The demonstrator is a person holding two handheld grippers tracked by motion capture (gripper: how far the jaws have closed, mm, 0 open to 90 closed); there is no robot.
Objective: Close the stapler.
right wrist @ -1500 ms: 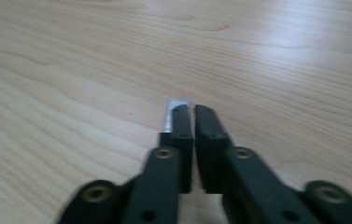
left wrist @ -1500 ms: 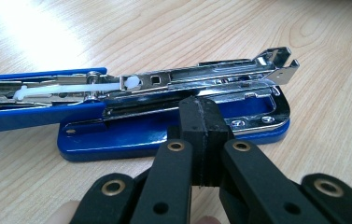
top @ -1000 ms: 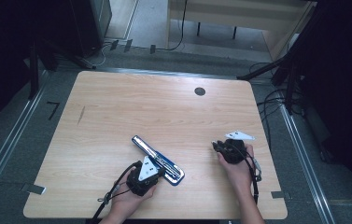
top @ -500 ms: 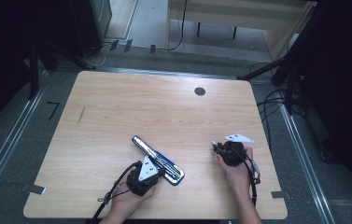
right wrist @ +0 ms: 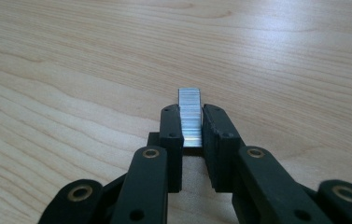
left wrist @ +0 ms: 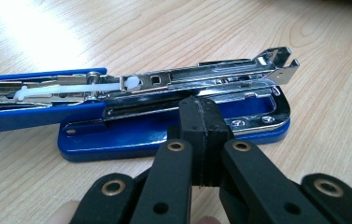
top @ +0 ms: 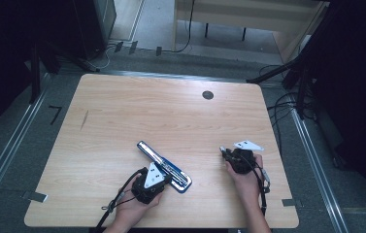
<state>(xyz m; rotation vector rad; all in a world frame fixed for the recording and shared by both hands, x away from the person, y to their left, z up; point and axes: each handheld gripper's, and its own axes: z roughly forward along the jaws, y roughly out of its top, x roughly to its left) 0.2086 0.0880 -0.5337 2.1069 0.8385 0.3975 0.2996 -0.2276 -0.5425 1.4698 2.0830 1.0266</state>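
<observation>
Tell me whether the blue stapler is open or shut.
Open. The stapler lies on the table with its blue top swung back flat to the left, the metal staple channel exposed above the base.

A blue stapler (top: 165, 166) lies opened flat on the tabletop (top: 146, 116) — its blue base with a chrome plate nearest the front edge, its top arm swung back and stretched out toward the far left. The chrome staple channel (left wrist: 211, 77) stands slightly raised above the base, open at its end, with a white pusher piece (left wrist: 75, 88) inside. Well apart to the right, a short silver strip of staples (right wrist: 190, 116) sits upright — gripped between black jaws.
</observation>
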